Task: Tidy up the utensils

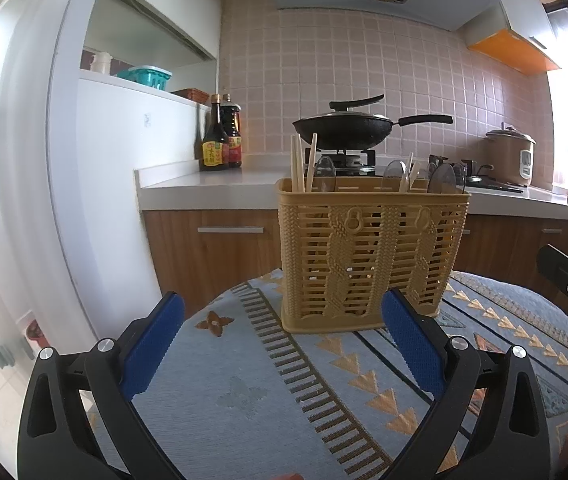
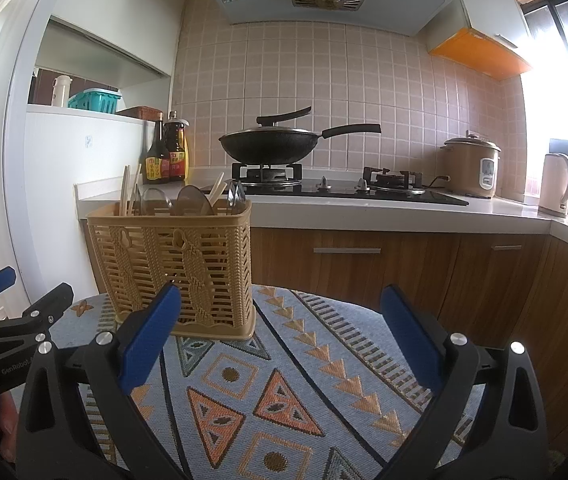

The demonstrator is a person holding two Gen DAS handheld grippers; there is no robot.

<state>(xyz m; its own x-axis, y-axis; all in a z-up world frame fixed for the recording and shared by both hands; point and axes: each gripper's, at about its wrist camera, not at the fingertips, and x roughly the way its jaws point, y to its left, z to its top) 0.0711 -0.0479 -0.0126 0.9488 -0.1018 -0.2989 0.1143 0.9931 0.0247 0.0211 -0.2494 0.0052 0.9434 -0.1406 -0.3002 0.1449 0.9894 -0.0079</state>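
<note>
Covering the small table, a patterned blue cloth [image 2: 284, 380] is the largest thing in the working area; it gives a soft, non-slip base, which is probably why the holder stands on it and not on bare tabletop. No loose utensils are visible on the cloth in either view.

The tan slatted utensil basket [image 1: 368, 256] stands upright near the far edge of the cloth, flat on its base. Its open top faces up, so items drop in handle-down or stand on end. It appears divided into sections, but the dividers cannot be made out through the slats.

The left gripper [image 1: 284, 344] hovers low over the cloth directly in front of the basket, blue pads spread wide apart, nothing between them. The right gripper [image 2: 279, 340] sits to the basket's right, likewise spread wide and empty, its left pad overlapping the basket's lower corner in its own view; contact cannot be confirmed.

Clear plastic spoons [image 1: 326, 174] stand bowl-up across the basket, spaced along its length.

Wooden chopsticks [image 1: 298, 164] stand in the left end, with another pair [image 1: 410, 176] leaning further right. This suggests sorting by type is unfinished: the chopsticks are split between two spots.
</note>
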